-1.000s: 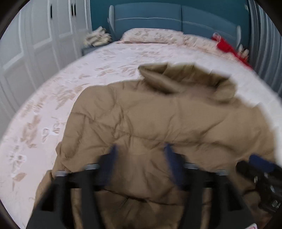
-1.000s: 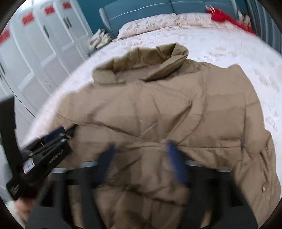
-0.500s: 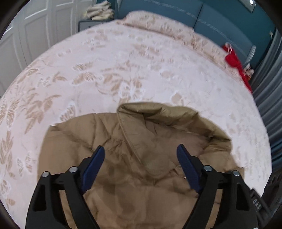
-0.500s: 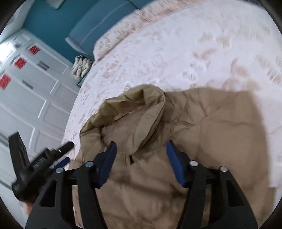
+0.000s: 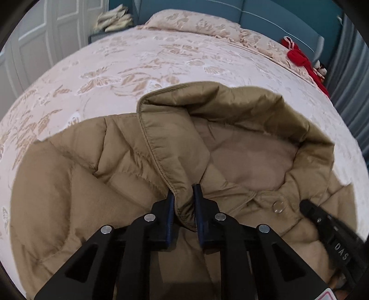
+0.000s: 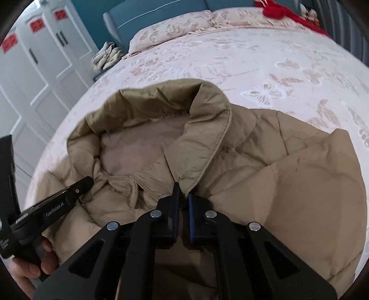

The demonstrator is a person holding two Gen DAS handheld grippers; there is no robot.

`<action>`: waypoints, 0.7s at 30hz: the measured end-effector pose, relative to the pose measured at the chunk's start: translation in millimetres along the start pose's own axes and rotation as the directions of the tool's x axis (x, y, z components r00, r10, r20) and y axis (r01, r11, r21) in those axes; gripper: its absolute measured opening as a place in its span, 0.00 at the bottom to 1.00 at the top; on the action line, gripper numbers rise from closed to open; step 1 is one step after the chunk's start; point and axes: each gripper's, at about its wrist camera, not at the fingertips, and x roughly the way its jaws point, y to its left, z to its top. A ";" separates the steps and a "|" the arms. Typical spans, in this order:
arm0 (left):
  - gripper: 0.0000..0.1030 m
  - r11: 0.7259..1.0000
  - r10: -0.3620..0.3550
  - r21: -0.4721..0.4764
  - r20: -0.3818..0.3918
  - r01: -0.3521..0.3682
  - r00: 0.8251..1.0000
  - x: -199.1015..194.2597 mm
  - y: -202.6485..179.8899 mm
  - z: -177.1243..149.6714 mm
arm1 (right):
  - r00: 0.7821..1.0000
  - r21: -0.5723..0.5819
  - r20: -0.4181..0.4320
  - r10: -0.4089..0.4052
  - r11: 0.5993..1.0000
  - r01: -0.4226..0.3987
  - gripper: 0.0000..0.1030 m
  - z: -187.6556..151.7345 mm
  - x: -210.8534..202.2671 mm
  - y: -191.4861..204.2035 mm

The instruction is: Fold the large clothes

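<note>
A tan quilted jacket (image 5: 69, 184) lies spread on the bed with its stand-up collar (image 5: 166, 138) facing away from me. My left gripper (image 5: 183, 196) has its jaws closing on the collar's left front corner, and the blue pads pinch the fabric. In the right wrist view my right gripper (image 6: 183, 191) has its jaws closing tight on the other collar corner (image 6: 203, 161) of the jacket (image 6: 299, 196). Each gripper shows at the edge of the other's view: the right one (image 5: 322, 221) and the left one (image 6: 88, 182), held by a hand (image 6: 30, 270).
The bed (image 5: 161, 57) has a pale floral spread, with pillows (image 5: 196, 23) against a blue headboard. A red item (image 5: 297, 55) lies at the far right corner. White wardrobe doors (image 6: 34, 69) stand on the left, beside a stack of folded cloth (image 5: 113, 20).
Both grippers moved forward from the jacket's body to its collar. Their jaws went from wide open to closed on the collar corners.
</note>
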 end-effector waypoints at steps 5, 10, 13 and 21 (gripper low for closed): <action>0.14 0.999 0.029 0.019 0.053 -0.030 0.998 5.8 -4.3 -8.1 | 0.999 -0.043 0.039 -0.037 0.998 0.039 0.03 -8.5 5.2 3.1; 0.15 0.999 0.033 0.023 0.086 -0.035 0.996 6.9 -4.7 -12.4 | 0.998 -0.043 0.058 -0.025 0.999 0.027 0.03 -12.0 7.0 0.3; 0.15 0.998 0.046 0.032 0.100 -0.049 0.994 6.9 -7.4 -14.7 | 0.997 -0.047 0.067 -0.024 0.999 0.028 0.03 -12.3 8.5 0.3; 0.15 0.995 0.079 0.051 0.126 -0.086 0.989 6.8 -15.6 -18.5 | 0.995 -0.062 0.089 -0.037 0.997 0.042 0.03 -16.5 9.3 4.2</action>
